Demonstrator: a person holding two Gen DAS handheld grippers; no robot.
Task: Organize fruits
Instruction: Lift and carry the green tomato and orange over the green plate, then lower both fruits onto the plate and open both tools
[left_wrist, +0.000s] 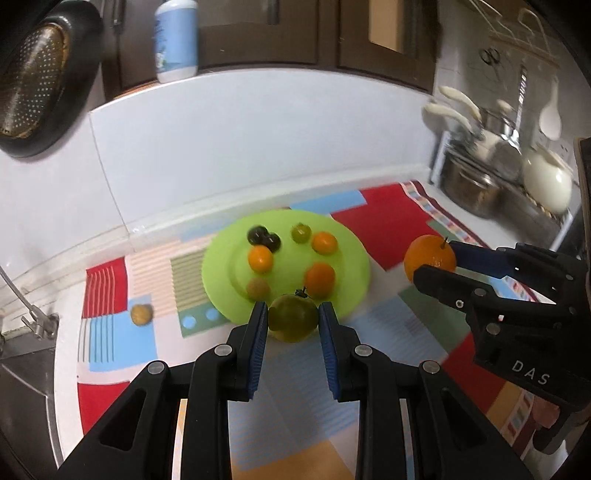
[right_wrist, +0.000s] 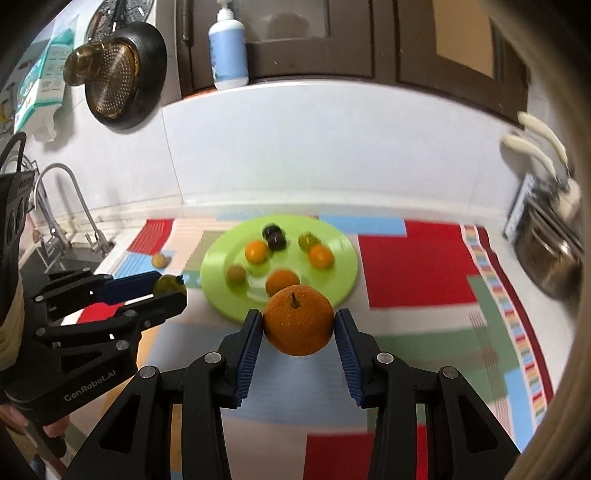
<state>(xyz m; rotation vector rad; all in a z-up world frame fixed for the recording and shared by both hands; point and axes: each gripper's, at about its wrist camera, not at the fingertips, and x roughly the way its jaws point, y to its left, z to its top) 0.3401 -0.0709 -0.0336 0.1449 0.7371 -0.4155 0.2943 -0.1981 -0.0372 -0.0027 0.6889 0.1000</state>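
The left gripper (left_wrist: 293, 321) is closed on a green fruit (left_wrist: 292, 318), its blue pads pressed against either side just below centre frame, and the right gripper (right_wrist: 299, 326) clamps a larger orange (right_wrist: 299, 320) the same way, stem up, in the lower middle of its own view. Both fruits appear to hang clear of the patchwork mat (right_wrist: 417, 266), each pinched across its widest part, which seems a sensible hold for round things that would otherwise roll out. Each sits just in front of the near rim of the green plate (left_wrist: 354, 254), so the likely aim is to set them down with the rest. The plate, at mid-frame in both views, already carries three small oranges (left_wrist: 260, 258), a pair of dark fruits (left_wrist: 263, 236) touching each other, a small green one (left_wrist: 301, 232) toward the back, and a dull brownish one (left_wrist: 257, 288) near the front; blur makes their kinds hard to name. One small yellowish fruit (left_wrist: 141, 314) lies alone on the mat, left of the plate, not yet gathered.
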